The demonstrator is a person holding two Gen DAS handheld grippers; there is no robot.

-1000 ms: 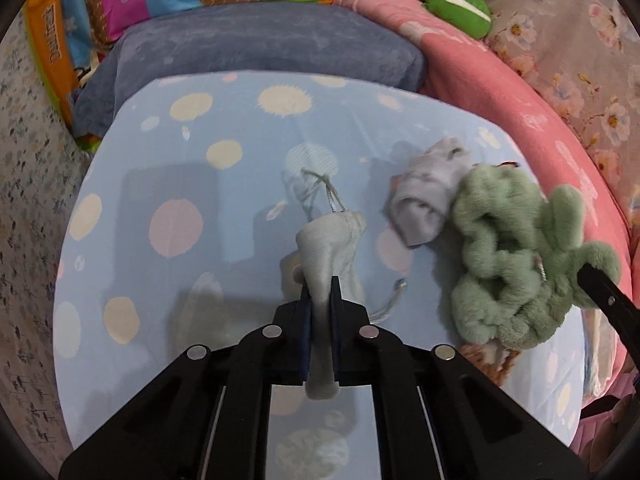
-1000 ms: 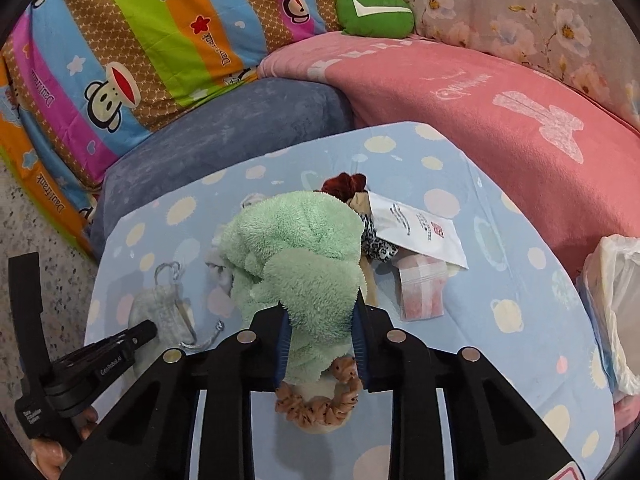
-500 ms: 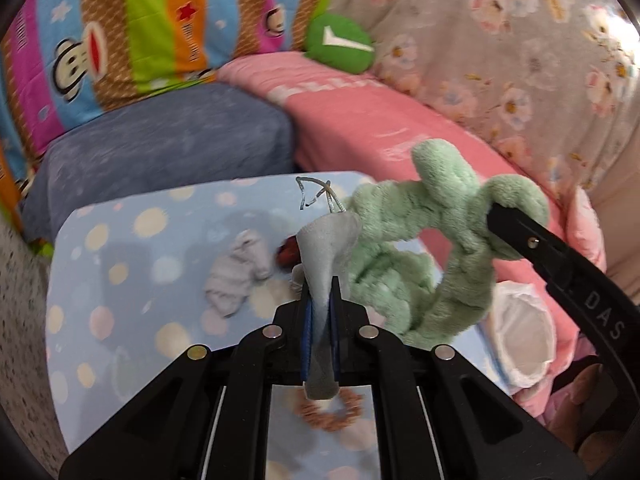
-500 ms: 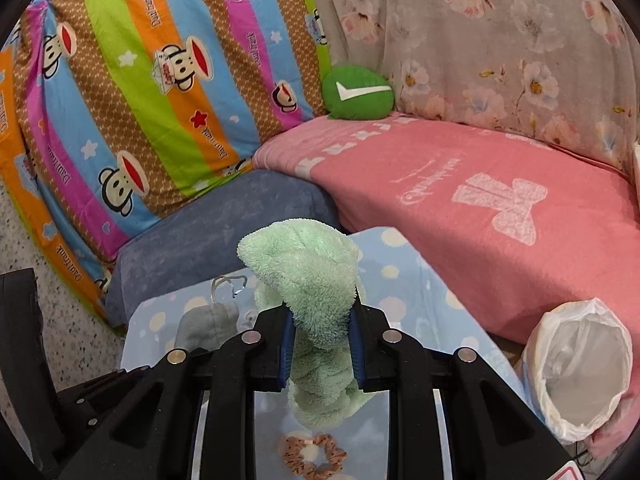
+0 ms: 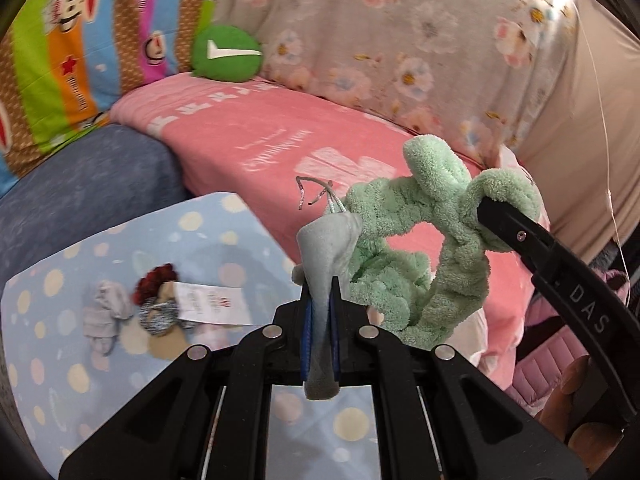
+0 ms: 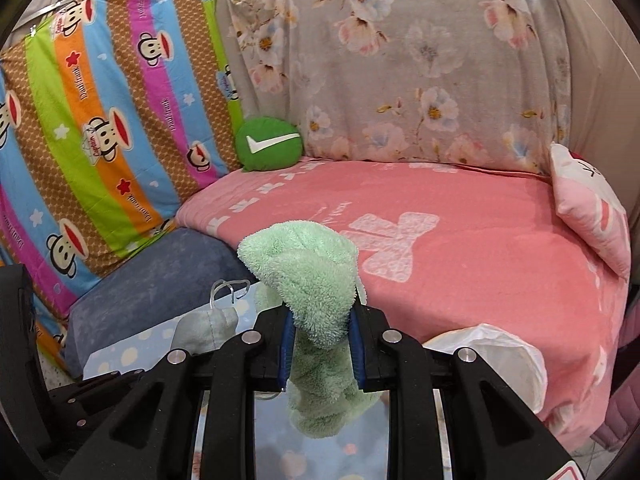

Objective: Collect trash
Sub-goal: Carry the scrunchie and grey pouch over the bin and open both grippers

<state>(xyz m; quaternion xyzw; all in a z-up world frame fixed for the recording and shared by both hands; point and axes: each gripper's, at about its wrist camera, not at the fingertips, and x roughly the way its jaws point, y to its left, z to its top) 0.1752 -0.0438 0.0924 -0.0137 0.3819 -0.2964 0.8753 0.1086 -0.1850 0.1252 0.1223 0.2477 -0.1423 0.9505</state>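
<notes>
My left gripper [image 5: 319, 312] jaws clamp a limp grey fabric pouch [image 5: 326, 248]; right gripper [image 6: 322, 346] jaws clamp a fluffy mint-green plush headband [image 6: 304, 276], both aloft. Light, soft; pinch bunched folds.

Fluffy mint-green terry headband [image 5: 440, 248]. Pale grey fabric pouch [image 5: 326, 248] with silver drawstring. Light-blue tablecloth [image 5: 120, 360], cream and pink polka dots. Coral-pink blanket [image 6: 480, 240], white lettering and motifs. Grey curtain [image 6: 400, 60], pink-white flowers. Rainbow-striped sheet [image 6: 100, 120], cartoon monkeys, stars. Round green cushion [image 6: 268, 144], white tick. Dusty blue-grey cushion [image 5: 80, 184]. White plastic bag [image 6: 504, 360]. Gripper frames black, blue finger pads [image 6: 286, 348].
</notes>
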